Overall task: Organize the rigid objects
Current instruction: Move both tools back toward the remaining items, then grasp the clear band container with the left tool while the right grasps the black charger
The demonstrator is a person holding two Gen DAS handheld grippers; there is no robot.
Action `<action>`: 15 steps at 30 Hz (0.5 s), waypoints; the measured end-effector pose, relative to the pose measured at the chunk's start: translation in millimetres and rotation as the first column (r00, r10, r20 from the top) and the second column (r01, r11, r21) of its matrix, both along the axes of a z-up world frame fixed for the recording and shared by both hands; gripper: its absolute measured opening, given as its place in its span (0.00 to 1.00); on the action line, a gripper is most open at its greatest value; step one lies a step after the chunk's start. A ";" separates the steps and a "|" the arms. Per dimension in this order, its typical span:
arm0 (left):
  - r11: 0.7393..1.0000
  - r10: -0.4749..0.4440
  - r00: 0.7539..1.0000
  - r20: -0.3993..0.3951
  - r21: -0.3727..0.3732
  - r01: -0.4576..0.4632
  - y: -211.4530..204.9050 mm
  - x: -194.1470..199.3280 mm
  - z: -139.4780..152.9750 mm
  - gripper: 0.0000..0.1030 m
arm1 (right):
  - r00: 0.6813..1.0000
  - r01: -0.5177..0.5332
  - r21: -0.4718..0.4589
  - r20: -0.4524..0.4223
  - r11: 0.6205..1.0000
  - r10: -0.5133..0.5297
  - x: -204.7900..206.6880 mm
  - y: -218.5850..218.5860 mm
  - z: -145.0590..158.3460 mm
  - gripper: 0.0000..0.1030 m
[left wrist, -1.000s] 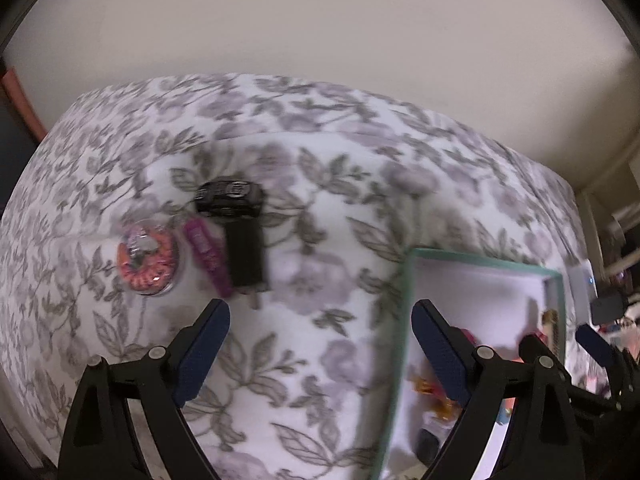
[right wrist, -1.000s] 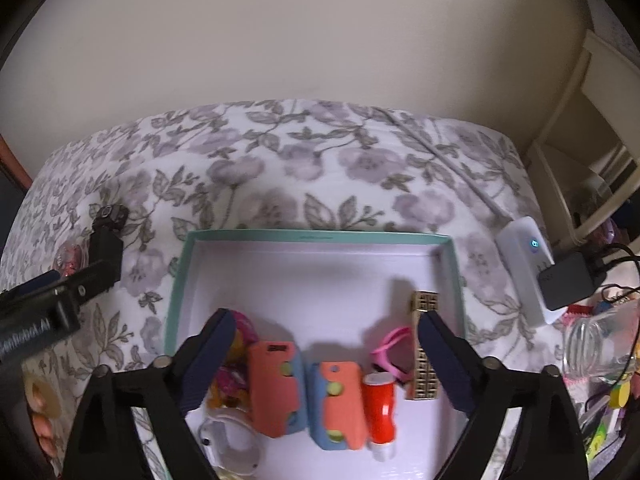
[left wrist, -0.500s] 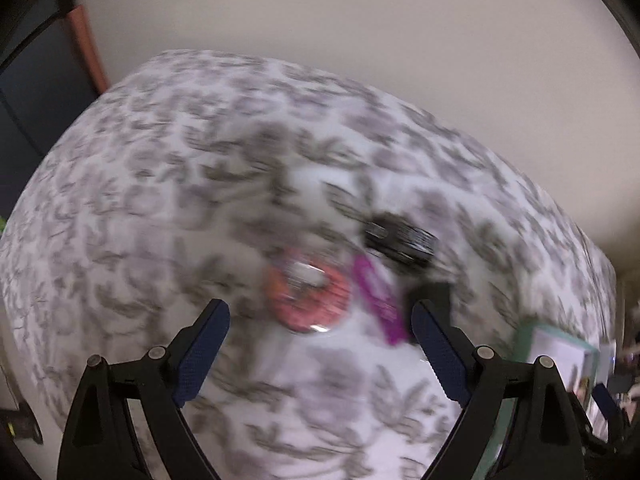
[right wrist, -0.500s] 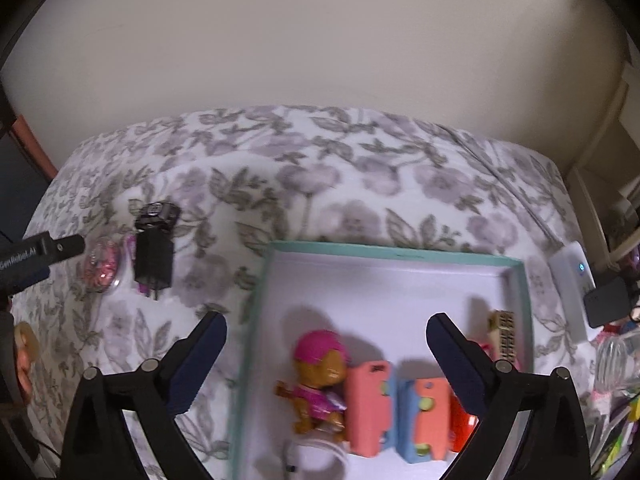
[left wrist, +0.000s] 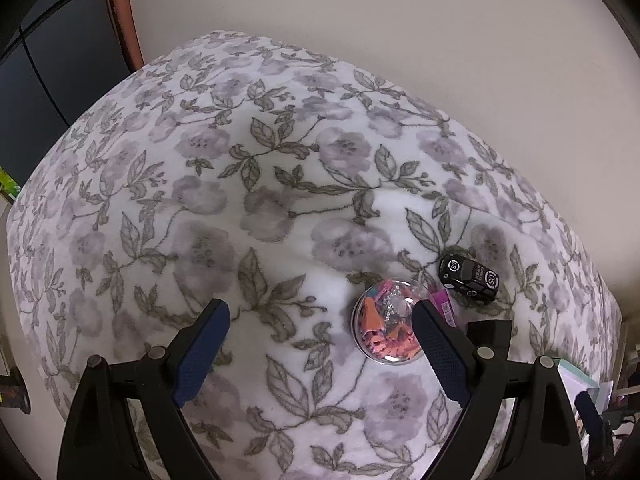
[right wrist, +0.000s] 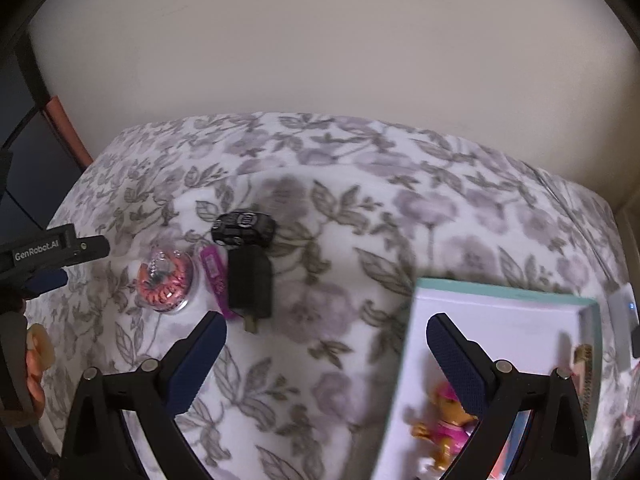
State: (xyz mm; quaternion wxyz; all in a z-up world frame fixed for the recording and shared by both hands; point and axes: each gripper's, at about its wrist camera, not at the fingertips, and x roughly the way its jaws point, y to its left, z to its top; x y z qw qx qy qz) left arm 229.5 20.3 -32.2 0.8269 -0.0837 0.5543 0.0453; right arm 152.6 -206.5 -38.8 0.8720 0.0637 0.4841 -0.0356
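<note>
On the floral cloth lie a round clear capsule (left wrist: 384, 324) with pink and orange contents, a magenta stick (left wrist: 446, 306), a black toy car (left wrist: 468, 278) and a black plug adapter (left wrist: 490, 330). My left gripper (left wrist: 320, 320) hangs open above the cloth, and the capsule lies just inside its right finger without touching it. The right wrist view shows the same capsule (right wrist: 166, 278), stick (right wrist: 216, 276), car (right wrist: 244, 226) and adapter (right wrist: 250, 284) ahead and to the left. My right gripper (right wrist: 326, 328) is open and empty, over the cloth beside the teal-rimmed tray (right wrist: 500, 292).
The tray holds a pink pup figurine (right wrist: 444, 420) and a tan comb-like piece (right wrist: 584, 360). A white charger (right wrist: 622, 308) lies past its right rim. A hand (right wrist: 36, 356) holds the left tool at the far left. A wall stands behind the table.
Both views swung left. In the left view the capsule, stick and car slid from centre-left to the right finger. In the right view the tray shifted right and the loose items came near.
</note>
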 end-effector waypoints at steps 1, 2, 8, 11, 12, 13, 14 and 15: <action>1.000 -0.001 1.000 -0.003 -0.001 0.001 -0.7 1.3 -1.9 0.90 | 1.000 -0.003 -0.005 0.001 1.000 0.003 2.1 3.0 -1.1 0.99; 1.000 -0.004 1.000 -0.004 -0.001 0.004 -1.6 2.4 -3.0 0.90 | 1.000 -0.011 -0.011 0.002 1.000 0.011 5.8 7.9 -3.5 0.99; 0.999 -0.044 0.999 -0.022 0.003 0.044 -17.6 10.9 -15.7 0.90 | 1.000 -0.016 -0.026 0.001 1.000 0.016 23.0 19.4 -18.6 0.99; 0.998 -0.059 0.998 -0.030 0.003 0.059 -24.9 14.6 -22.4 0.90 | 1.000 -0.022 -0.022 -0.010 1.000 0.022 32.0 22.5 -28.4 0.99; 0.998 -0.063 0.997 -0.033 0.001 0.063 -26.9 16.0 -25.0 0.90 | 1.000 -0.022 -0.025 -0.014 0.999 0.022 35.2 23.9 -32.1 0.99; 0.998 -0.067 0.997 -0.036 0.001 0.067 -28.5 17.1 -27.4 0.90 | 1.000 -0.023 -0.027 -0.018 0.999 0.023 37.5 25.1 -34.9 0.99; 0.998 -0.069 0.997 -0.040 0.002 0.069 -29.9 18.0 -29.9 0.90 | 0.999 -0.024 -0.028 -0.021 0.999 0.023 40.1 26.6 -37.9 0.98; 0.997 -0.073 0.996 -0.045 0.001 0.073 -31.2 19.0 -33.1 0.90 | 0.999 -0.026 -0.026 -0.025 0.999 0.025 43.4 28.3 -41.8 0.98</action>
